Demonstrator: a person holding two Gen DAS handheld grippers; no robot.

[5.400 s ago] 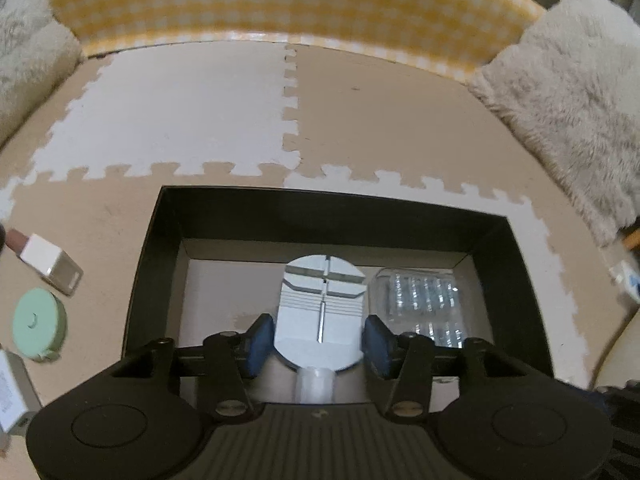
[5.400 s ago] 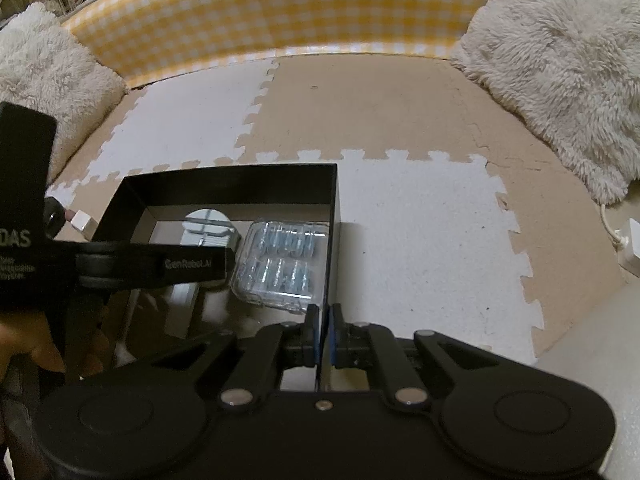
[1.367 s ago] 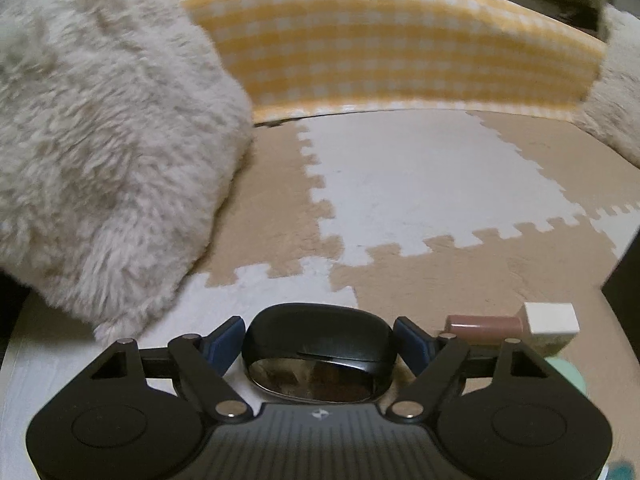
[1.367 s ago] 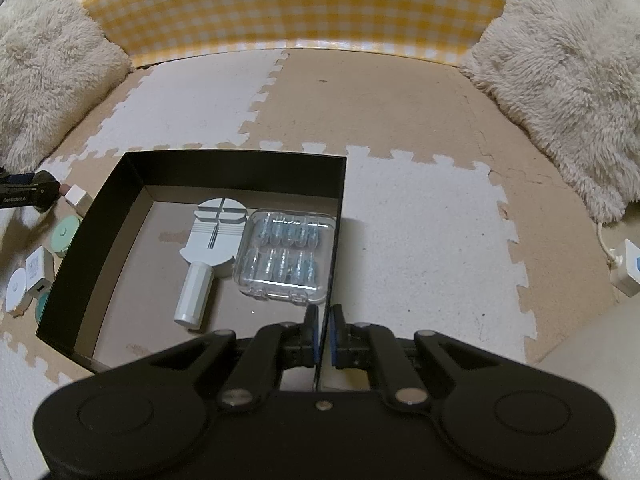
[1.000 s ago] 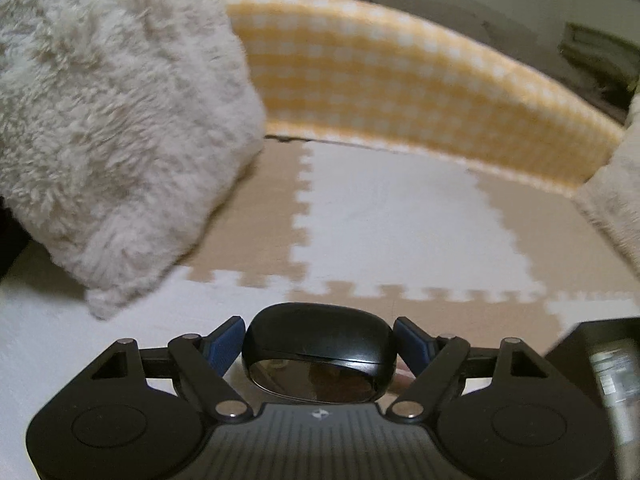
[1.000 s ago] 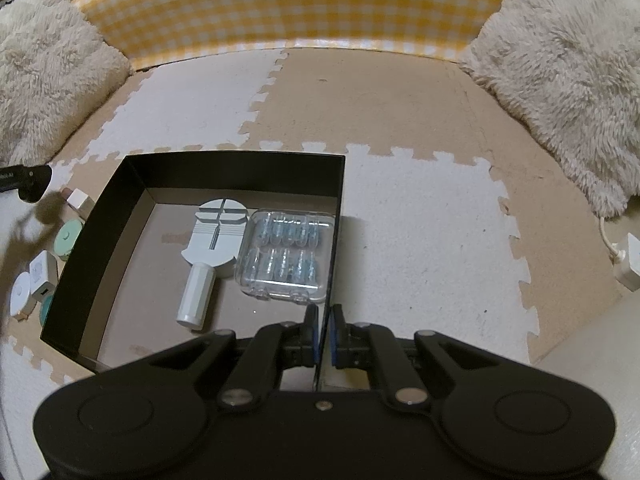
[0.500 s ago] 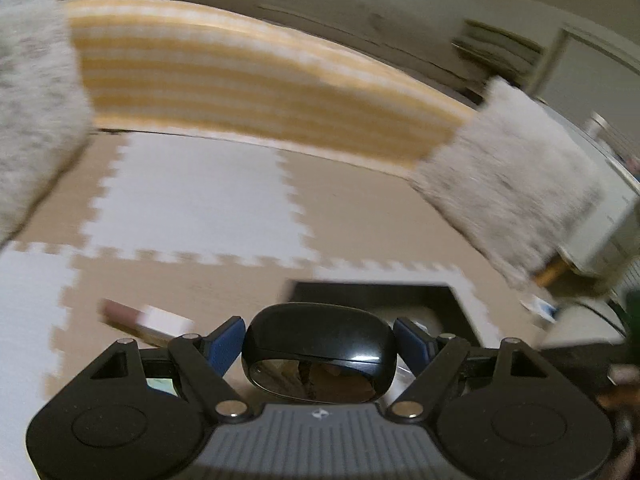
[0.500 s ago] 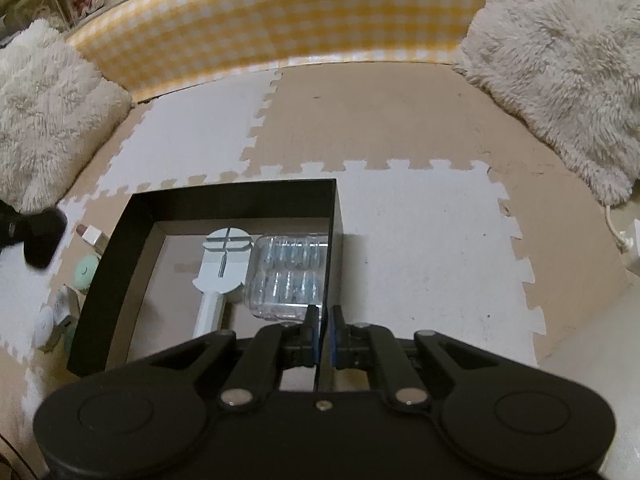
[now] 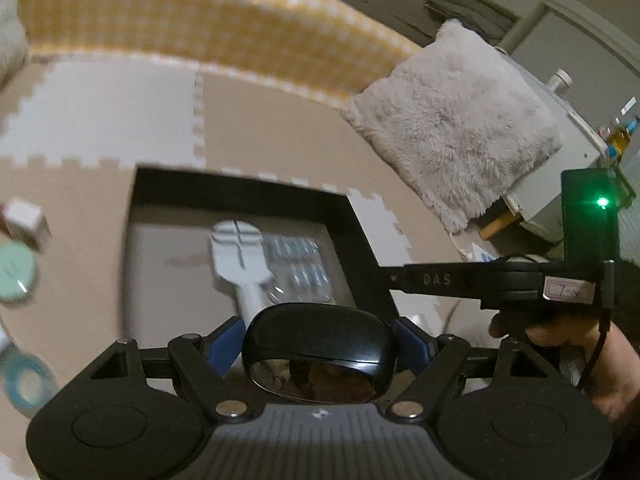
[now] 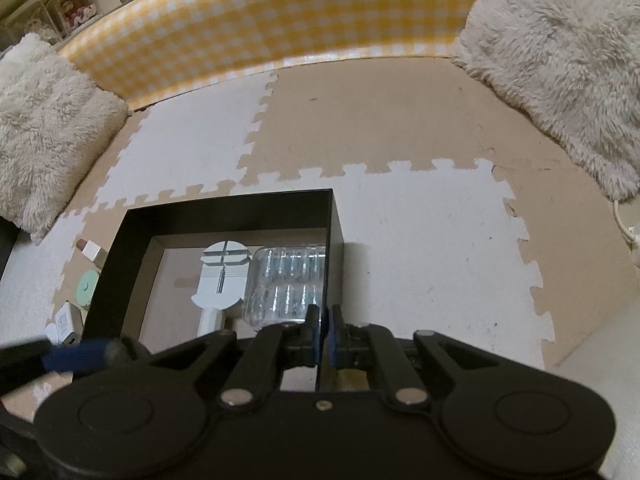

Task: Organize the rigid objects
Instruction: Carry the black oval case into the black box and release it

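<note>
**Black case carried toward the box**

Left gripper clamped across a glossy black case, blue pads on its two ends so it rides level. Right gripper pinched shut on the black box's near wall, likely steadying it. Inside lie a white tool and a clear case. Small items wait beside the box.

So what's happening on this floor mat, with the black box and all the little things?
A person is tidying small items into a black box. The left claw grips a glossy black case near the box. The right claw is pinched shut on the box's near wall. A white tool and clear case lie inside.
</note>
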